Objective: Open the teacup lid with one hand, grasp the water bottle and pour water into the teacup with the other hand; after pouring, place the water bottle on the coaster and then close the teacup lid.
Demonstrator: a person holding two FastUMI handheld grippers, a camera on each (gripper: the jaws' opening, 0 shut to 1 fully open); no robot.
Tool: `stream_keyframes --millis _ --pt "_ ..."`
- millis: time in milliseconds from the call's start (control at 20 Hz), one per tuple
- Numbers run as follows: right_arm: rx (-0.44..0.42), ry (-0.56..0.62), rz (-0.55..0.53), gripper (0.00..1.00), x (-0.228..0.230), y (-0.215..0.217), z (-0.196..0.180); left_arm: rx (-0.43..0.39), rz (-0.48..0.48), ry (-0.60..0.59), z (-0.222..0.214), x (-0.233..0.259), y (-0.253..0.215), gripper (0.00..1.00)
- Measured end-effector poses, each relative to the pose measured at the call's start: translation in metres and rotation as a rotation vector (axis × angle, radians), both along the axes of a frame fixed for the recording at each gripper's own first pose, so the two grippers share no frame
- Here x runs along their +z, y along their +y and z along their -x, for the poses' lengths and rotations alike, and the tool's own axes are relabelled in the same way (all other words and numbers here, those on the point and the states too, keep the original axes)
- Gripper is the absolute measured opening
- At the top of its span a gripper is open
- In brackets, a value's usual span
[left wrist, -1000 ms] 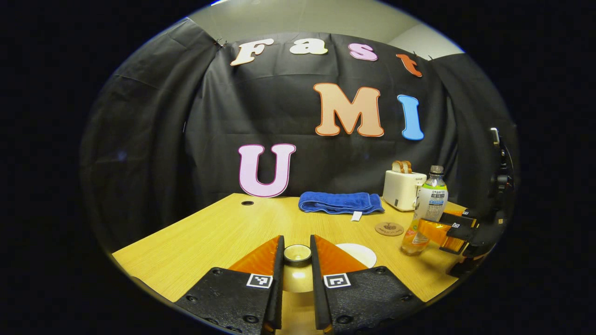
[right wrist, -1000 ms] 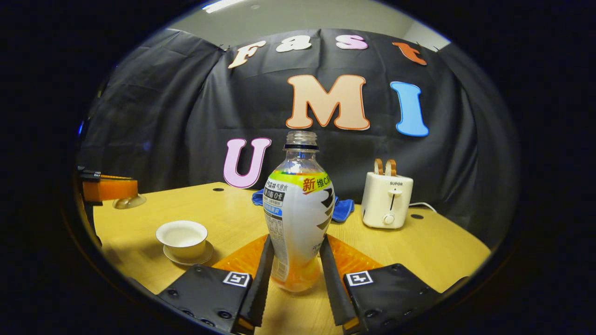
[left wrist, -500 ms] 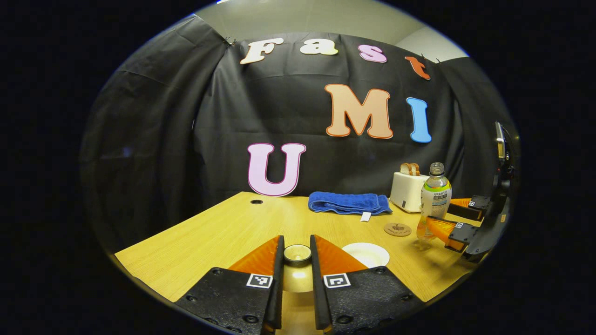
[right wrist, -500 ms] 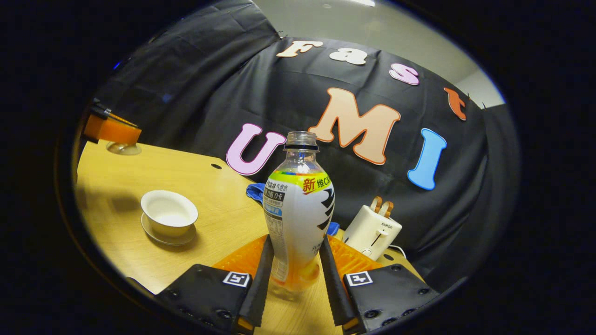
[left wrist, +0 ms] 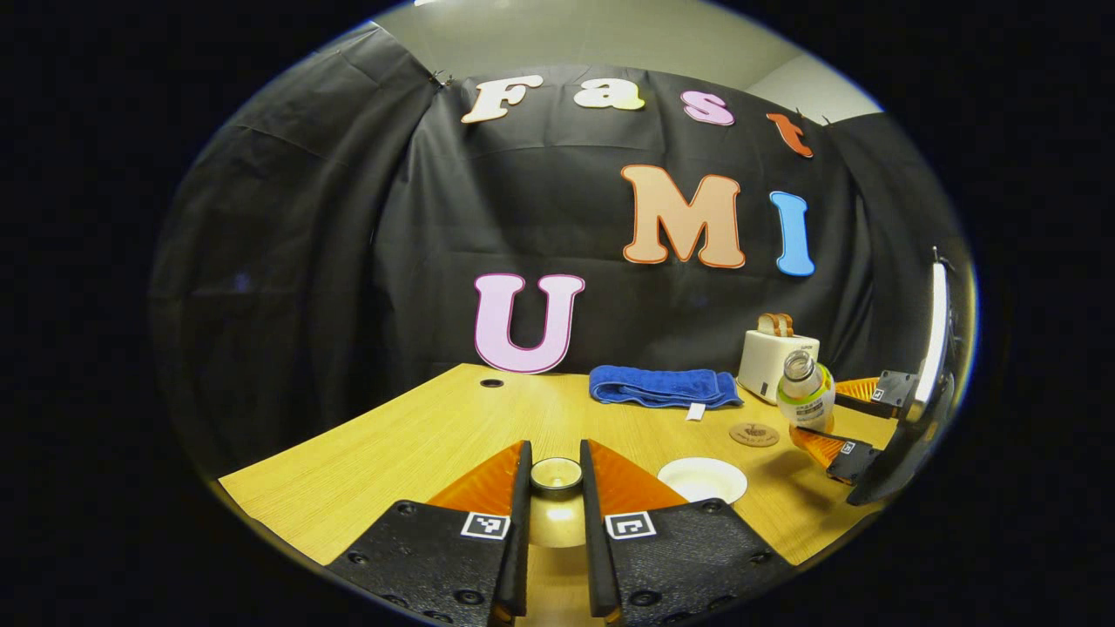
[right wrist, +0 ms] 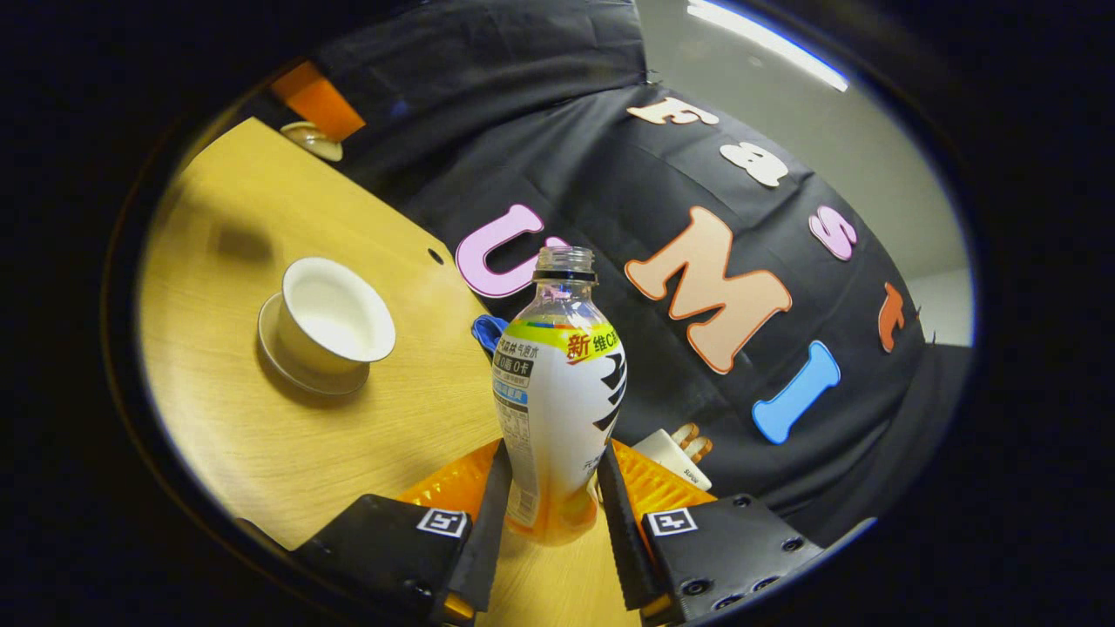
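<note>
Here, in the left gripper view, the left gripper [left wrist: 554,514] has its jaws nearly closed on the knob of the lid [left wrist: 557,475], which is held off the surface [left wrist: 418,435]. The cup [left wrist: 702,479] stands open just right of the lid, with the coaster [left wrist: 754,434] beyond the cup, then the towel [left wrist: 664,386] and toaster [left wrist: 777,363] farther back. The right gripper [left wrist: 849,418] holds the bottle [left wrist: 803,396] above and right of the cup, its neck tipped toward the camera.

In the right gripper view, the jaws clamp the bottle's [right wrist: 558,401] lower body from both sides; the mouth is uncapped. The scene is rolled, which suggests the bottle is being tilted. The cup [right wrist: 331,320], on its saucer, lies left of the bottle and is not yet under the mouth; the left gripper [right wrist: 318,109] with the lid lies beyond the cup.

To pour well, the mouth should probably be brought over the cup's centre before tilting further, then tipped slowly, with the lid kept clear.
</note>
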State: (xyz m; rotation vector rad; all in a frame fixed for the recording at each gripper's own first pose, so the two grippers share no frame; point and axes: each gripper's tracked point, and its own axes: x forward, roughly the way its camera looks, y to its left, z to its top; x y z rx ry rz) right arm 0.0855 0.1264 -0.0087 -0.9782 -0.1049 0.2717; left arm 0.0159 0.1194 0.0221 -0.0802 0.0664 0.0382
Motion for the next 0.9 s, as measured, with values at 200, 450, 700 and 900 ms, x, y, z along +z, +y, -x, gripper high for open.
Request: stream_keyframes --millis 200,450,700,900 --pt "0.007 -0.02 0.15 0.59 -0.013 0.008 -0.003 0.028 0.007 -0.006 0.002 -0.003 0.013 0.25" --pt "0.036 -0.08 0.302 0.6 -0.02 0.017 0.0 0.044 0.014 -0.005 0.003 -0.006 0.024 0.25" --pt "0.057 -0.132 0.468 0.6 -0.022 0.019 -0.005 0.057 0.038 -0.014 0.003 -0.008 0.029 0.25" --pt "0.076 -0.168 0.564 0.6 -0.018 0.021 -0.005 0.048 0.054 0.002 0.003 -0.014 0.028 0.25"
